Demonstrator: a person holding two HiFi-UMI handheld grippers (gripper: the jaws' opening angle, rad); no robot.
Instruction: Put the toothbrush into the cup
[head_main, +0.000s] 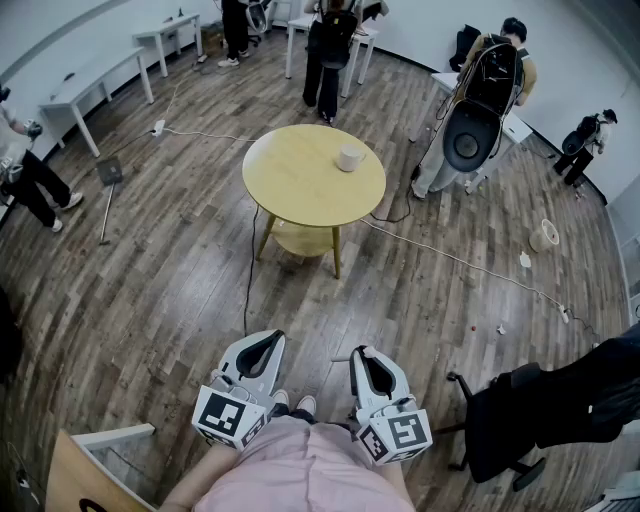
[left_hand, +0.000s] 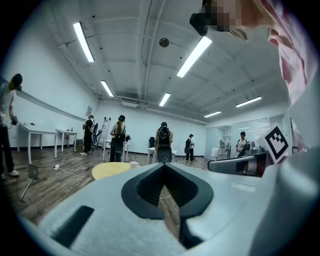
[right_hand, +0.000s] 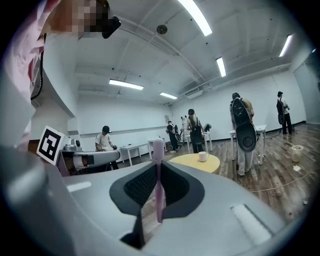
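Observation:
A pink toothbrush (right_hand: 158, 172) stands upright between the jaws of my right gripper (right_hand: 158, 186), which is shut on it. The white cup (head_main: 350, 158) sits on the round yellow table (head_main: 300, 185) a few steps ahead. In the right gripper view the cup (right_hand: 203, 156) shows just right of the brush head, on the table (right_hand: 192, 162). My left gripper (head_main: 266, 340) and right gripper (head_main: 361, 354) are held side by side close to my body, far from the table. The left gripper (left_hand: 163, 166) has its jaw tips together with nothing between them; beyond it are the cup (left_hand: 134, 164) and table (left_hand: 111, 170).
Cables (head_main: 470, 268) run over the wood floor around the table. A black office chair (head_main: 505, 425) stands at my right, a wooden chair back (head_main: 85, 475) at my lower left. Several people (head_main: 325, 50) and white desks (head_main: 95, 85) line the far walls.

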